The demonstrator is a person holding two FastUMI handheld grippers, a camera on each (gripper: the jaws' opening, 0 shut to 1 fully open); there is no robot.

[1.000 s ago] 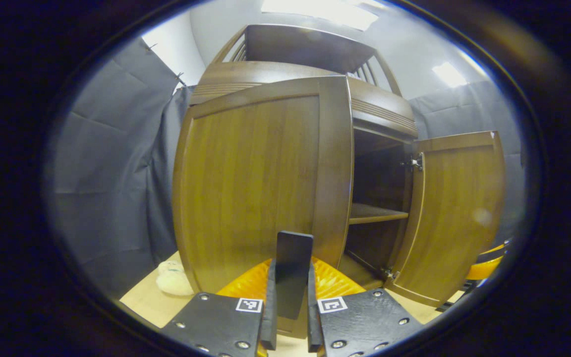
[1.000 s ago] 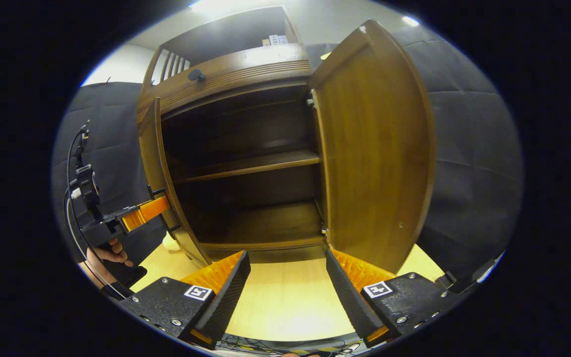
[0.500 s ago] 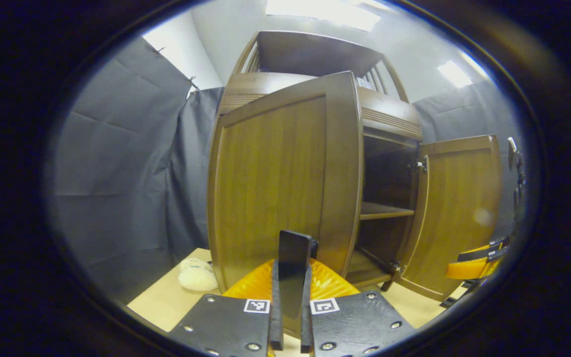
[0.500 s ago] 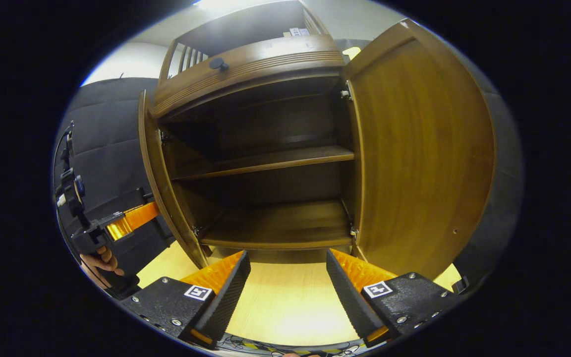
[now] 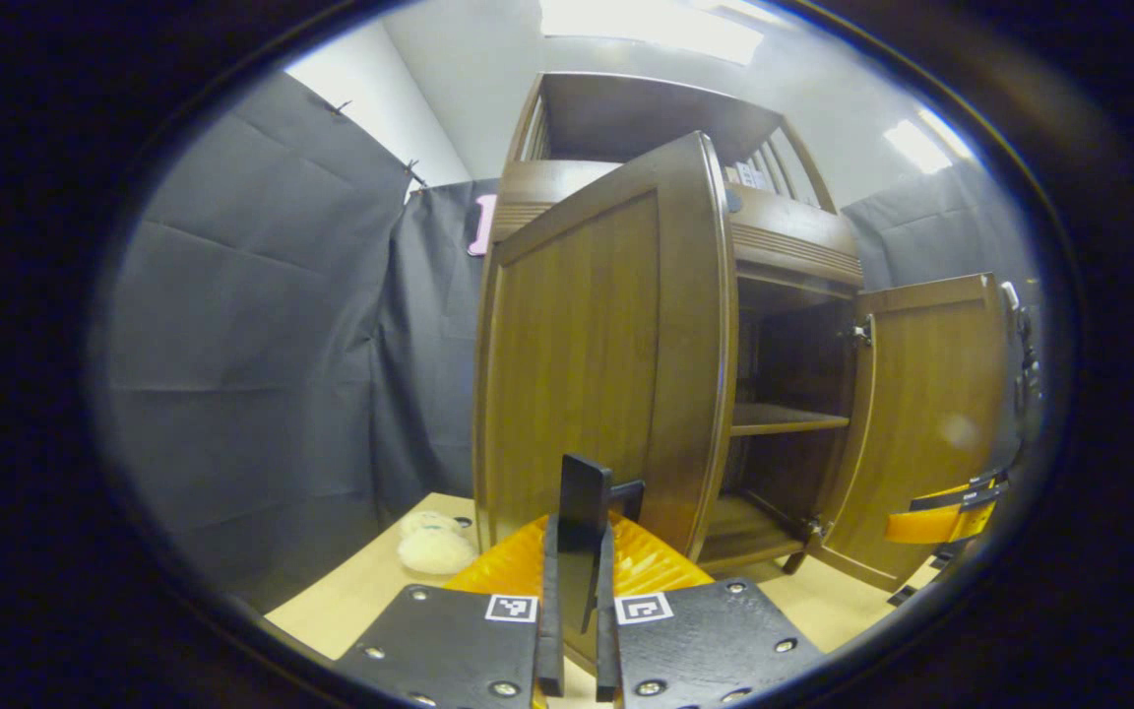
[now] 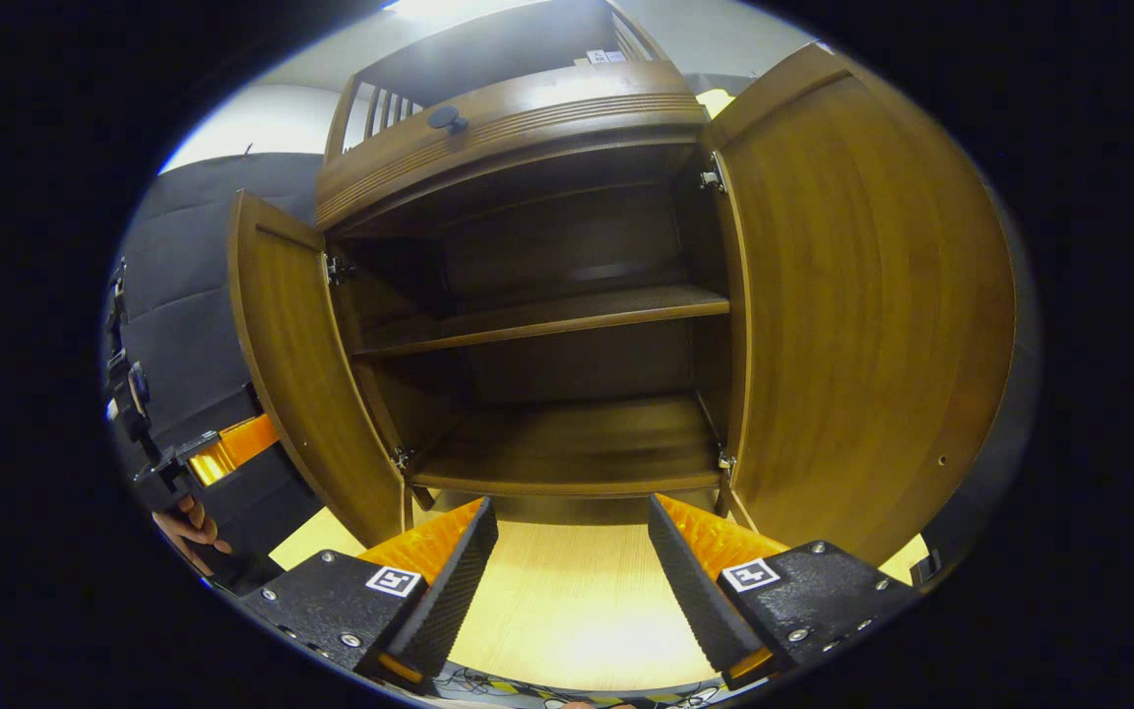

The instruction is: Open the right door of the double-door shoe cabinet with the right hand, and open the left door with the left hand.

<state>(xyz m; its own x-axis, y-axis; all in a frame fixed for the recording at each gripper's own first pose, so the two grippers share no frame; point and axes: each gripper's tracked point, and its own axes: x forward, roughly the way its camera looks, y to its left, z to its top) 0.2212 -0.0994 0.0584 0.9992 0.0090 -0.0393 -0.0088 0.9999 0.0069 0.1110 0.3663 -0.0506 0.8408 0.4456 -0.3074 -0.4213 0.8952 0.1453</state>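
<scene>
The brown wooden shoe cabinet (image 6: pixel 518 123) stands with both doors swung out. In the left gripper view the left door (image 5: pixel 606 354) is seen nearly edge on, and my left gripper (image 5: pixel 578 566) is shut on its flat dark handle (image 5: pixel 582 487). The right door (image 5: pixel 931 423) hangs open farther off, with the right gripper (image 5: pixel 951 512) low beside it. In the right gripper view my right gripper (image 6: pixel 572 581) is open and holds nothing, low in front of the cabinet's bottom board. The left door (image 6: pixel 301 374), the right door (image 6: pixel 862 315) and the left gripper (image 6: pixel 222 453) with a hand (image 6: pixel 188 522) show there.
Inside the cabinet are a middle shelf (image 6: pixel 547 315) and a bare bottom board (image 6: pixel 567 453). A round knob (image 6: pixel 446 118) sits on the drawer front above. A white fluffy thing (image 5: pixel 436 547) lies on the light wooden surface (image 6: pixel 567 611) left of the cabinet. Dark cloth walls surround it.
The left door has swung farther open with my left gripper on its handle. The right gripper has drifted closer to the cabinet, still open.
</scene>
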